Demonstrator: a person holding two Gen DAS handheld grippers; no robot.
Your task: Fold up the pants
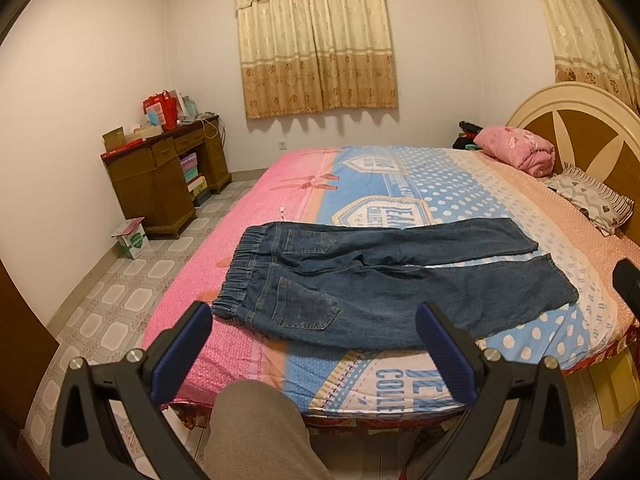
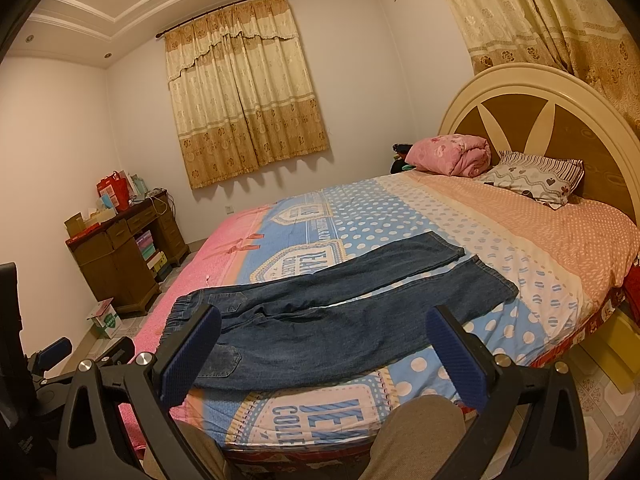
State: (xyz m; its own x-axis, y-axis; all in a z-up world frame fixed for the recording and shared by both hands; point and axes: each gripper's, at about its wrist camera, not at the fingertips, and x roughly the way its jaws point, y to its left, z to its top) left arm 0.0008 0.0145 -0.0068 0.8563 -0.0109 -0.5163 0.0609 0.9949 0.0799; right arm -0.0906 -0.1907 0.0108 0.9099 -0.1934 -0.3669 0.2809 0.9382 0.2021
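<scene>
Item one: the pants, dark blue denim, lying flat and unfolded on the bed, back pockets up. We are seeing them just ahead of both sets of jaws, apart from them, none of the blue pads touching the cloth. The elastic waistband is lying toward the left of the left gripper, just beyond its left finger; the two legs are running off to the right, past its right finger, their hems well out to the right. The legs are lying side by side with a thin gap showing the bedspread between them.

Item two: the left gripper, which we are holding above the near edge of the bed, jaws spread wide, nothing between them.

Item three: the right gripper, likewise hovering over the near bed edge, jaws spread wide and empty. Through its view we are seeing the seat and pocket of the pants directly beyond its left finger and the leg hems ahead and to the right.

Item four: a grey-trousered knee below the jaws, against the bed's near side.

Item five: a pink bundle and a patterned pillow far ahead and right, by the headboard; a wooden counter far left.
</scene>
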